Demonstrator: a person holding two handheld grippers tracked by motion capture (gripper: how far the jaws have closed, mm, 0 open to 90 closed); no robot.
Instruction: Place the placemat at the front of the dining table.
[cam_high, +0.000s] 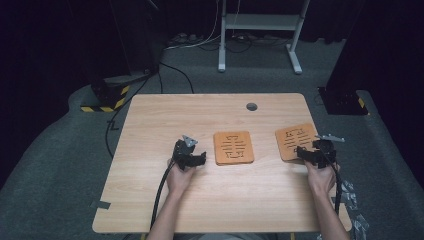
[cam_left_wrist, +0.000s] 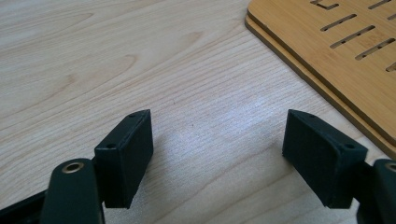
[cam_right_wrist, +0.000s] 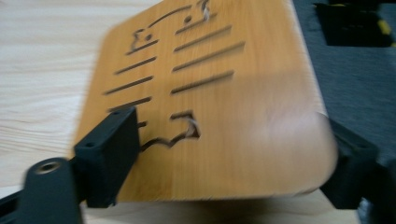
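Two slotted bamboo mats lie on the table: one mid-table, one at the right edge. Both grippers gape empty, left gripper beside the middle mat, right gripper straddling its mat's near corner. Centre that edge between the pads before closing.

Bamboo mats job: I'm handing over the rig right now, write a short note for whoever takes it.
Left gripper: open, empty, over bare table left of the centre stack of mats.
Right gripper: jaws apart, near edge of the single mat between them; grip unclear, picture blurred.
Done: at least two mats lie stacked at centre.
Left: probably bring the single mat from the table's right edge onto the stack.
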